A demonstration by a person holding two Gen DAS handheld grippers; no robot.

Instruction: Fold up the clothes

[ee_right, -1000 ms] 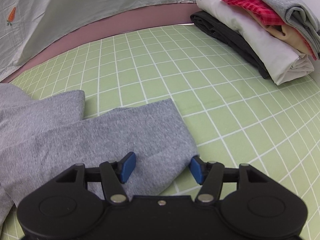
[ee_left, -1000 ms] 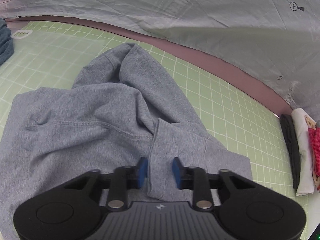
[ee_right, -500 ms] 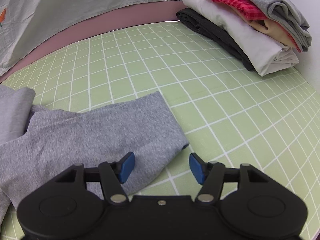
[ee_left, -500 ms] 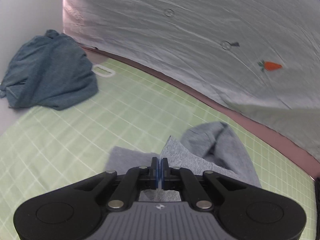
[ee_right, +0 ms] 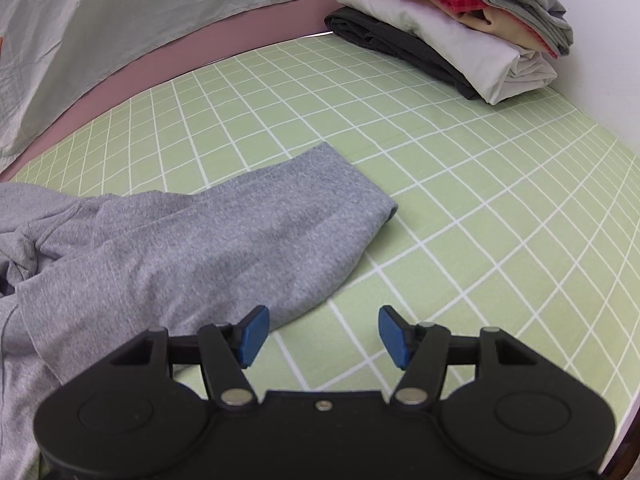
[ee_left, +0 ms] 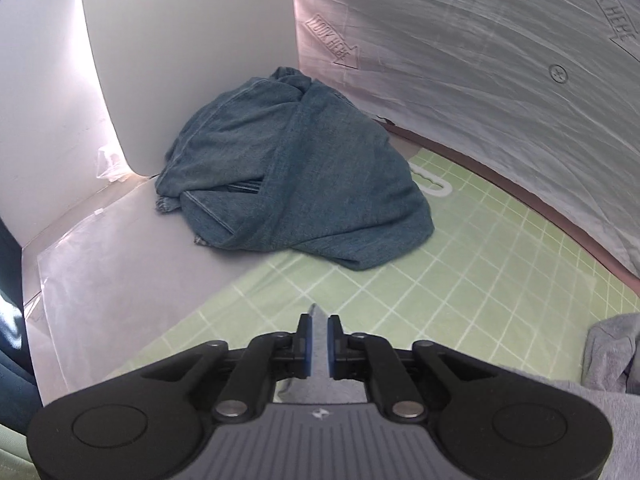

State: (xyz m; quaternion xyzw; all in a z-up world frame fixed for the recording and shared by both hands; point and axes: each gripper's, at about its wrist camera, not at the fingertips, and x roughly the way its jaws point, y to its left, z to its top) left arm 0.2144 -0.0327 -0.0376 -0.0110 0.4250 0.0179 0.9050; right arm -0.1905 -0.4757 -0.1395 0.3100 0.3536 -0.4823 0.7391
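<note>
A grey sweatshirt point(ee_right: 192, 240) lies rumpled on the green grid mat point(ee_right: 460, 184), one sleeve stretched toward the right. My right gripper point(ee_right: 320, 334) is open just past the sleeve's lower edge, its left pad beside the cloth and nothing between the pads. My left gripper point(ee_left: 318, 340) is shut on an edge of the grey sweatshirt point(ee_left: 318, 356), a thin sliver of fabric pinched between the blue pads and lifted. More of the same garment bunches at the right edge of the left wrist view.
A crumpled blue denim garment point(ee_left: 292, 176) sits in the far left corner against a white wall. A stack of folded clothes point(ee_right: 452, 20) rests at the back right. A grey printed sheet point(ee_left: 480, 60) hangs behind the mat point(ee_left: 460, 280).
My left gripper closed on the sweatshirt's edge, lifted it and swung left toward the denim pile. The sleeve slid left relative to my right gripper, which stays open.
</note>
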